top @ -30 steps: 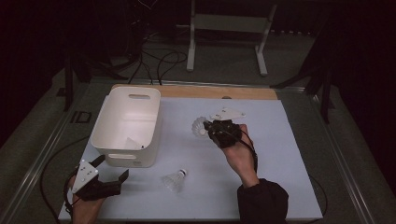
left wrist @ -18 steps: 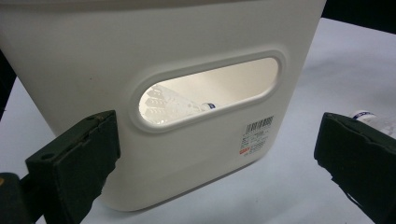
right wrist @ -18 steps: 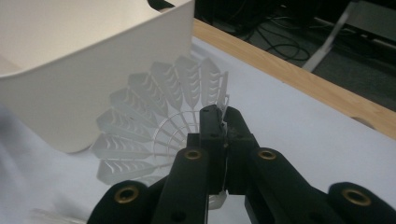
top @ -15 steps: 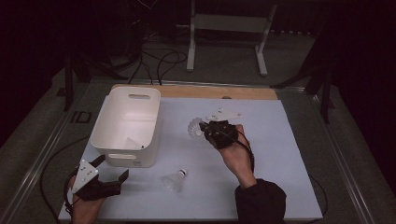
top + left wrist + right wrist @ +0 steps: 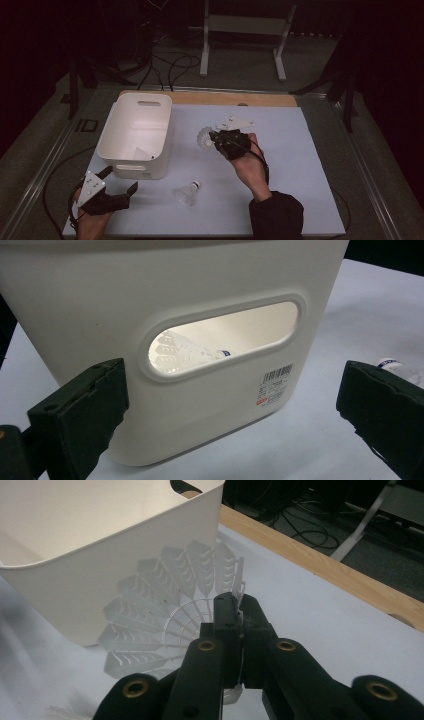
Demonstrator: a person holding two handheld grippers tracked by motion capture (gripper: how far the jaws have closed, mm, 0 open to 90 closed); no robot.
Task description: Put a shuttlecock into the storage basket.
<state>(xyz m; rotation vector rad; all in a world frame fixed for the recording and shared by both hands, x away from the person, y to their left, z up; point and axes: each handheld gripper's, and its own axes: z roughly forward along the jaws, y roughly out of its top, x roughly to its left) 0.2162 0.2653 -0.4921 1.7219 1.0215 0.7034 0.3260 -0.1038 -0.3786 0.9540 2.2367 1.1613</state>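
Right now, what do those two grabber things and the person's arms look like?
Each gripper, left and right, is black with two chunky jaws, brass-coloured screws and a pale grey three-cornered plate on top. A black cable trails from the left one. The right arm wears a dark sleeve.

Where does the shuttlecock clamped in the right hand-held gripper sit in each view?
High view: the held shuttlecock is mid-table at the right hand-held gripper, just right of the white bin.
Left gripper view: I can't find it here; a different shuttlecock lies behind the bin's handle slot.
Right gripper view: its skirt fans out centre-left above the shut jaws.
Shared landmark: the white bin.
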